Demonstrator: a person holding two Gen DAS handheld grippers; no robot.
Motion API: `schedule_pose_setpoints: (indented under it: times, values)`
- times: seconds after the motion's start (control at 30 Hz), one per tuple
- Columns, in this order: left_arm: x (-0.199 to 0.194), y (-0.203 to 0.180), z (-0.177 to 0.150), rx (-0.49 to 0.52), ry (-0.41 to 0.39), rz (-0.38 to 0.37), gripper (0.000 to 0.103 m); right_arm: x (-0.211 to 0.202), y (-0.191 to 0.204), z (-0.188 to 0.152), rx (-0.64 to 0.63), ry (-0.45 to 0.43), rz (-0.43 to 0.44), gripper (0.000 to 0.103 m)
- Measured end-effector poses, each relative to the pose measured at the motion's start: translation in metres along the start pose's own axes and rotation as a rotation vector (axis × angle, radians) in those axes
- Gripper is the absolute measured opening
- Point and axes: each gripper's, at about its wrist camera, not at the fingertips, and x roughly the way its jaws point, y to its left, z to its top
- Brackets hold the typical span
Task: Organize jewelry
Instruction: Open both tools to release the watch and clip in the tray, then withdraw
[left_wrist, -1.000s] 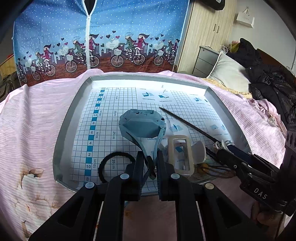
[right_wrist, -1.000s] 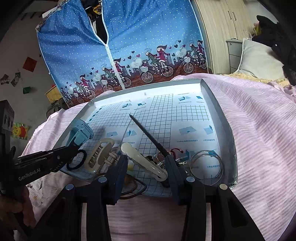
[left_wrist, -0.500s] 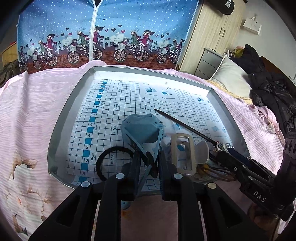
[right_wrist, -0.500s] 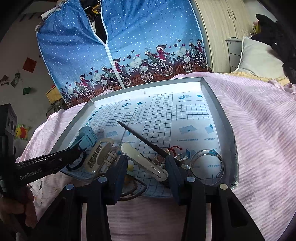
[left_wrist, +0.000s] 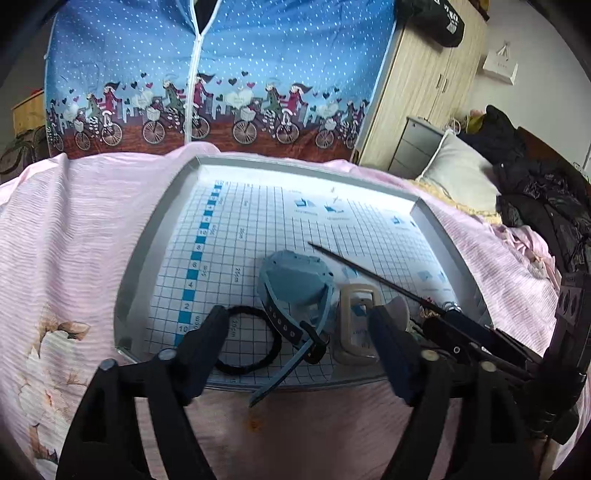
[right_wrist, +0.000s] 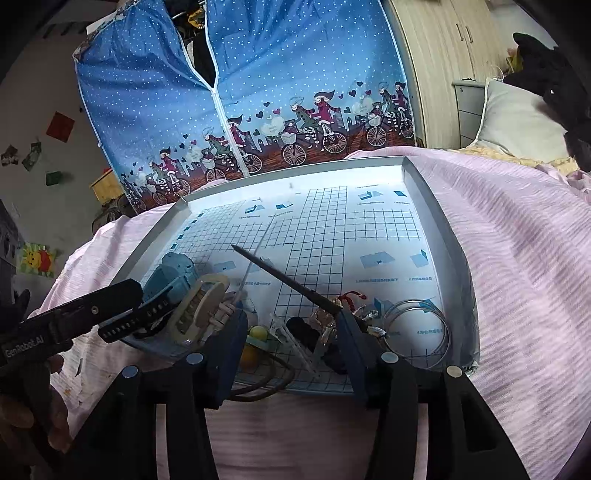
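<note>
Left gripper (left_wrist: 295, 332): fingers spread wide, nothing pinched.
Blue watch (left_wrist: 295, 284): lying between its fingers, strap end overhanging the tray's near rim.
Black hair tie (left_wrist: 247, 339): just inside its left finger.
Right gripper (right_wrist: 291, 332): splayed apart over small trinkets (too jumbled to name).
Tray (left_wrist: 147, 236): ahead of both, on pink bedding.

From my left wrist view, my left gripper (left_wrist: 299, 332) finger hides part of the black hair tie (left_wrist: 255, 339), and its other finger covers the near corner of the beige clip (left_wrist: 356, 325). The tray (left_wrist: 147, 258) print is too small to read. From my right wrist view, my right gripper (right_wrist: 288, 332) fingers hide the ends of the small trinkets (right_wrist: 295, 332), too jumbled to identify. The hand (right_wrist: 33, 413) is cut off by the picture's edge.
</note>
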Motion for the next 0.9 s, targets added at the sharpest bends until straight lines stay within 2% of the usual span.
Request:
schedule_pose_setpoints:
  times: [0.1, 0.13, 0.17, 0.2, 0.3, 0.37, 0.53, 0.9]
  values:
    - [-0.01, 0.003, 0.001, -0.017, -0.042, 0.009, 0.079, -0.003, -0.003, 0.001, 0.018, -0.011, 0.006, 0.06]
    - [-0.013, 0.004, 0.001, -0.019, -0.058, 0.011, 0.081, -0.006, -0.004, 0.002, 0.028, -0.02, 0.007, 0.066]
    - [-0.018, 0.004, 0.001, -0.018, -0.08, 0.009, 0.091, -0.009, -0.005, 0.003, 0.037, -0.032, 0.01, 0.073]
    - [-0.024, 0.004, 0.001, -0.015, -0.104, 0.01, 0.102, -0.013, -0.006, 0.005, 0.043, -0.043, 0.013, 0.076]
    - [-0.043, 0.001, 0.001, -0.006, -0.186, 0.015, 0.102, -0.027, -0.003, 0.009, 0.043, -0.087, 0.018, 0.087]
    - [-0.054, 0.001, 0.004, -0.022, -0.21, 0.012, 0.102, -0.038, -0.001, 0.013, 0.038, -0.119, 0.019, 0.103]
    - [-0.083, 0.001, 0.01, -0.057, -0.233, 0.01, 0.102, -0.071, 0.009, 0.018, 0.027, -0.202, 0.023, 0.103]
    - [-0.166, -0.015, -0.004, -0.028, -0.298, 0.035, 0.102, -0.143, 0.048, 0.012, -0.04, -0.306, 0.021, 0.103]
